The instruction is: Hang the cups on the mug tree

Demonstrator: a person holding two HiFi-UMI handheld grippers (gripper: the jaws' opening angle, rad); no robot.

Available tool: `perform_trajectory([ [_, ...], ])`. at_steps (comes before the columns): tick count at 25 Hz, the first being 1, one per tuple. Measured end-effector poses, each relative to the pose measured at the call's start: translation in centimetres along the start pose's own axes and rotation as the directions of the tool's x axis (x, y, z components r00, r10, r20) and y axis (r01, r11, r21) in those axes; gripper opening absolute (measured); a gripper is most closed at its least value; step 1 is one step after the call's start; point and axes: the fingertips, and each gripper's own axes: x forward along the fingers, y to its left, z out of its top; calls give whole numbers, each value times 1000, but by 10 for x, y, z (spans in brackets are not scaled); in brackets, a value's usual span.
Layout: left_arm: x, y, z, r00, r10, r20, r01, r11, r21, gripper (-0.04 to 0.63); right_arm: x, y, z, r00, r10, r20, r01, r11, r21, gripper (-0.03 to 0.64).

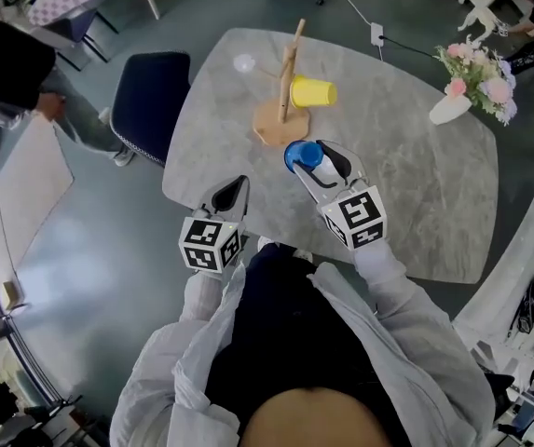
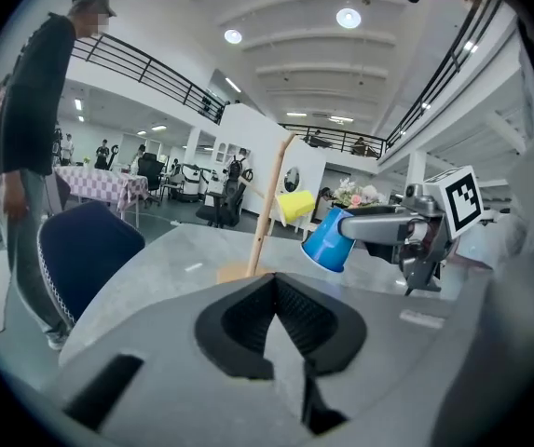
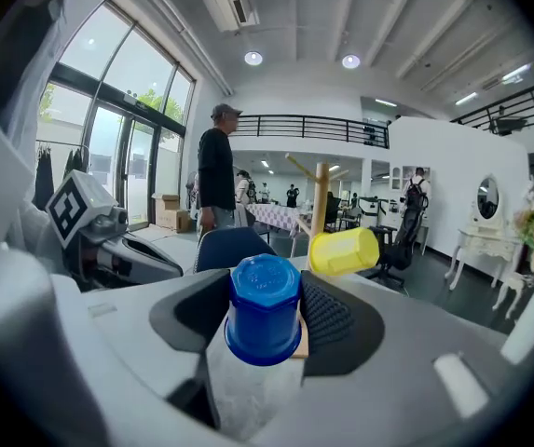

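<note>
Blue plastic cup (image 3: 265, 310), small and tapered with a six-sided base, sits clamped between the pads of the right gripper (image 1: 321, 164), raised above a grey marble-look oval table (image 1: 416, 184). It is tilted, wider rim lower. The left gripper (image 1: 237, 189) hangs beside it over the table's near edge, its jaws pressed together with nothing between them. Just beyond stands a light wooden mug tree (image 1: 285, 87) with a round base, and a yellow plastic cup (image 1: 313, 91) already hangs on its side from one peg.

The blue cup looks light and stiff but thin-walled and smooth, so it probably slips or flexes under a hard squeeze. No handle is visible. The present hold across its side walls seems the best one, leaving the open mouth free to slide over a peg.
</note>
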Motion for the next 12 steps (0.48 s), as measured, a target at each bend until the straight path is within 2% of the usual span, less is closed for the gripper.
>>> perform_trajectory([
  [5,-3,-2,47,997,-15,76,11,999,48,2,-21,-15,54,994,-32,101,39,997,-64,249],
  [12,-13,-3,101,985,-15,172,-6,993,120,2,-49,-29,128,967,-76,243,120,978,-172,249],
])
